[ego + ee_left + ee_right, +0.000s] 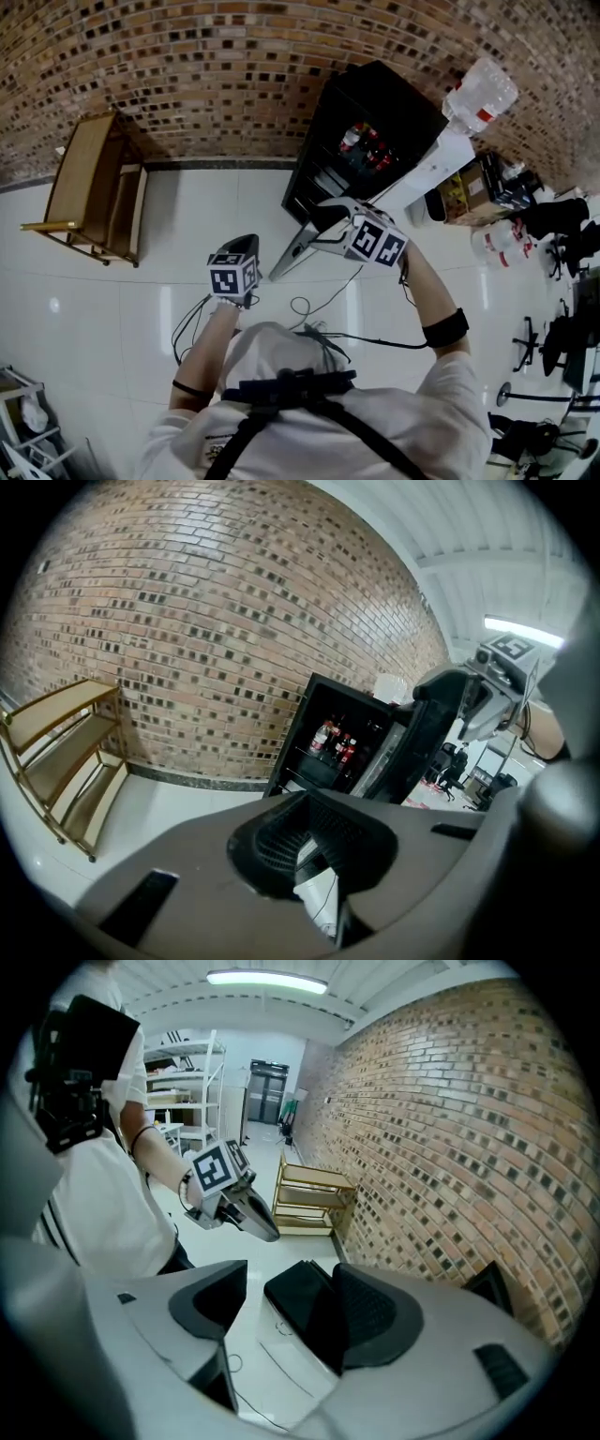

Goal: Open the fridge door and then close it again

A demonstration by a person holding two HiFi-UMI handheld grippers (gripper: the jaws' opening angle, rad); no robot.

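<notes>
The black mini fridge (375,122) stands against the brick wall with red-capped bottles (361,141) on its shelf. Its door (412,178) hangs swung out toward me, white inner face showing. My right gripper (323,220) is at the door's free edge with jaws wide. In the right gripper view (291,1316) the door's black edge (309,1312) stands between the jaws, close to the right pad (375,1316) and clear of the left pad. My left gripper (248,242) hovers over the floor left of the door, shut on nothing (323,874). The left gripper view also shows the open fridge (328,747).
A wooden shelf rack (89,183) stands by the wall at the left. A large water jug (478,94) sits by the fridge's top right. Boxes and bottles (469,187) crowd the right side, with chairs beyond. A cable (309,309) loops on the white floor.
</notes>
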